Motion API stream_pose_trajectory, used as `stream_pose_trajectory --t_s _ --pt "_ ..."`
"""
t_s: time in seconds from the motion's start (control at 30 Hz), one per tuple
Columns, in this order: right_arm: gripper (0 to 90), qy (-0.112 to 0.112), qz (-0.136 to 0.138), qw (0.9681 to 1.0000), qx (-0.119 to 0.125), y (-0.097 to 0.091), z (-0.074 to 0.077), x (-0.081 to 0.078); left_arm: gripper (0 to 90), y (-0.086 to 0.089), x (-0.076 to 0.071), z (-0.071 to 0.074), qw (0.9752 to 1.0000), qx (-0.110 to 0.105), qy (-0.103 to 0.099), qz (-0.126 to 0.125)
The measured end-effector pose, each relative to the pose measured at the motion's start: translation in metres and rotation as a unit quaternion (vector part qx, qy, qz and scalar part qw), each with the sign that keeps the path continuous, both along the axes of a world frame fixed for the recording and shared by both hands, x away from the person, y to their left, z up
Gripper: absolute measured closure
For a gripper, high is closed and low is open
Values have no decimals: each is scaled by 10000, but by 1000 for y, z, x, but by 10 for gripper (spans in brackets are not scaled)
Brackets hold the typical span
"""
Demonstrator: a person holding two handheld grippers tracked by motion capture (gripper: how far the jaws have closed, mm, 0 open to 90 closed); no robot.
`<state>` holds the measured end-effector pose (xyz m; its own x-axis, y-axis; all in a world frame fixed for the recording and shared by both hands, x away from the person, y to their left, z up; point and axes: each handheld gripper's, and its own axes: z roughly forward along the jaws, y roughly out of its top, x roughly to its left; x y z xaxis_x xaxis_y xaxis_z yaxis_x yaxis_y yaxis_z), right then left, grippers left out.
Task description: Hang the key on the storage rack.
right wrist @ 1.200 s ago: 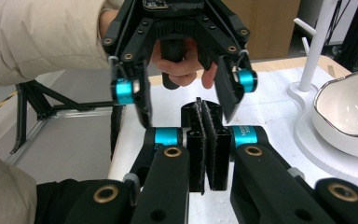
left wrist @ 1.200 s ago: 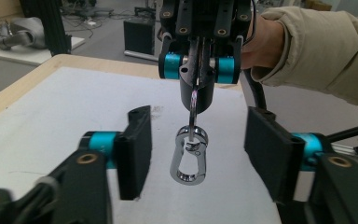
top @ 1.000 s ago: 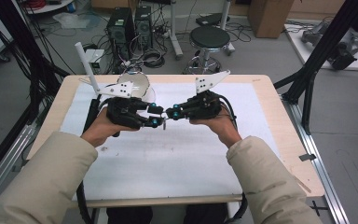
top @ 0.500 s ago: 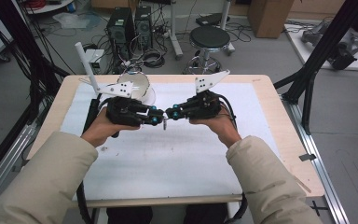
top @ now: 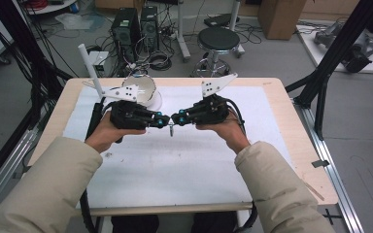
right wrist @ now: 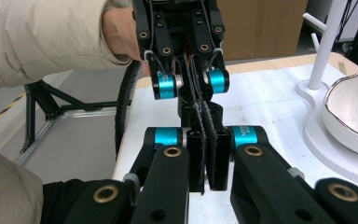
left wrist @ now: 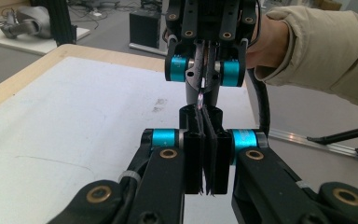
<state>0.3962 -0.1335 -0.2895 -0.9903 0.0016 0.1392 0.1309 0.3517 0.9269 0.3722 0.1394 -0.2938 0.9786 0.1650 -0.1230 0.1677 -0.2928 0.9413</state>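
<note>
meeting tip to tip above the middle of the table (top: 126, 208), a bit toward its far edge, the left gripper (top: 162, 121) and the right gripper (top: 177, 118) are pointing at each other, both lying about level. a small thin item (top: 171, 129) is hanging between the two tips; in the left gripper view it's showing as a slim metallic sliver (left wrist: 201, 98) poking out of the right gripper's (left wrist: 206, 88) clenched jaws, too small to say what it is. the left gripper's own jaws (left wrist: 206, 140) have just been closing and are now pressed together w/ no gap showing; whether the sliver is actually caught in them i can't tell. in the right gripper view the right gripper (right wrist: 205, 140) is clamped tight too, pads flat against each other, w/ the left gripper (right wrist: 191, 93) facing it nose-on, just beyond.

both forearms are coming in from the near edge in beige sleeves, angling inward, left hand (top: 108, 138) wrapping its gripper body from below, right hand (top: 226, 131) doing the same, wrists bent in toward the centre.

a white bowl (top: 143, 90) is sitting on a white stand base near the far-left part of the table, just behind the left gripper, w/ a white post (top: 90, 68) rising at the far-left corner.
</note>
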Motion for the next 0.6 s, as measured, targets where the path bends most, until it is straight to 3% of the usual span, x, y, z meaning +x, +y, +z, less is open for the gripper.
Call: stream_pose_trajectory --t_s 0.37,0.47,0.53,0.6 --pt "883 107 156 9998 74 0 -1 2 883 2 0 0 9995 -102 287 -86" --pt "865 111 250 9994 188 0 -3 3 885 3 1 0 9992 -128 367 -136" --pt "811 111 315 9991 274 -1 -4 3 885 3 0 0 9994 -75 327 -88" --pt "637 30 323 9986 412 -1 -5 2 886 4 1 0 9993 -72 363 -91"
